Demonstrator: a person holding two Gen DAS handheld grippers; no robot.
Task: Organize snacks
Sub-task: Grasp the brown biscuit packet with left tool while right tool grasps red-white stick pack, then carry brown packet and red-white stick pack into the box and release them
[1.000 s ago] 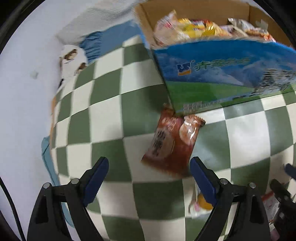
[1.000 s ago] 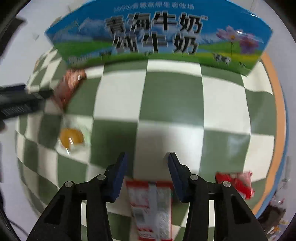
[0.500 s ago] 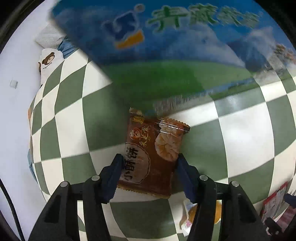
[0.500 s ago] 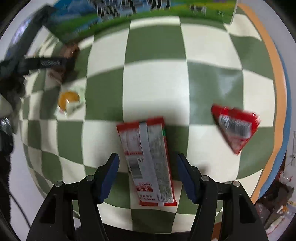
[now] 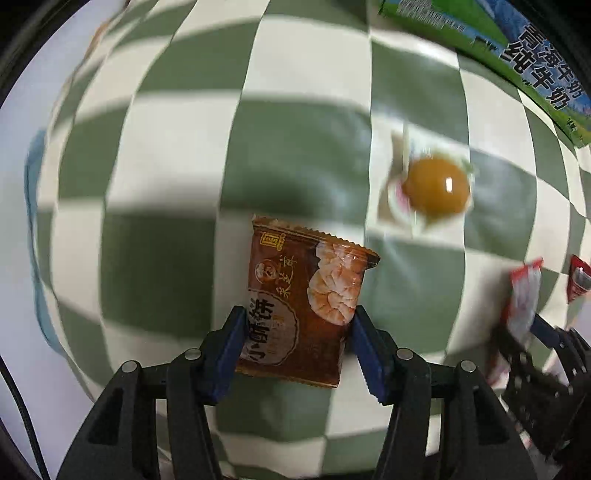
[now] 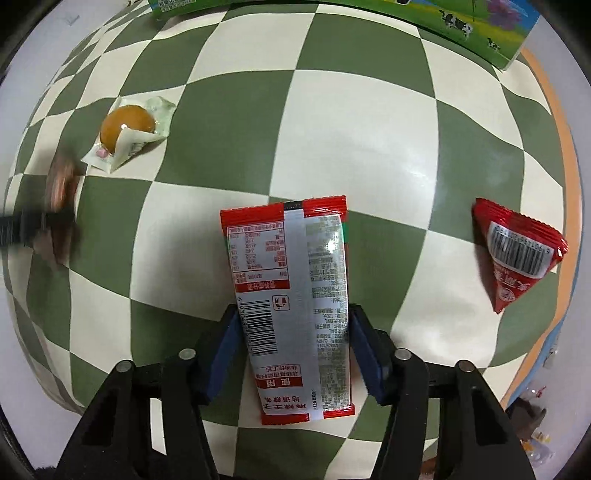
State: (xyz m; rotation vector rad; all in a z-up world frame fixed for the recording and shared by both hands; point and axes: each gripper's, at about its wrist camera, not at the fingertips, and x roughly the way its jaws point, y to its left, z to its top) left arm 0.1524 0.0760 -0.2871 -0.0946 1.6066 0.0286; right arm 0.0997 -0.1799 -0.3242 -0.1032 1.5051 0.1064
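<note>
My left gripper [image 5: 297,349] is shut on a brown snack packet [image 5: 304,299] and holds it above the green-and-white checked cloth [image 5: 166,155]. My right gripper [image 6: 293,349] is shut on a red and silver snack packet [image 6: 291,295], its printed back side up. A wrapped orange round snack [image 5: 436,182] lies on the cloth and also shows in the right wrist view [image 6: 127,127]. A red triangular packet [image 6: 517,247] lies at the right. The blue and green milk carton box [image 5: 517,51] stands at the far edge, also in the right wrist view [image 6: 461,22].
The right gripper with its red packet [image 5: 524,295] shows at the right edge of the left wrist view. The left gripper shows blurred at the left of the right wrist view [image 6: 55,221]. The table's orange and blue edge [image 6: 569,184] runs down the right.
Both grippers have closed on their packets. The left gripper has lifted the brown packet and swung away from the box. The right gripper has moved forward over the red and silver packet.
</note>
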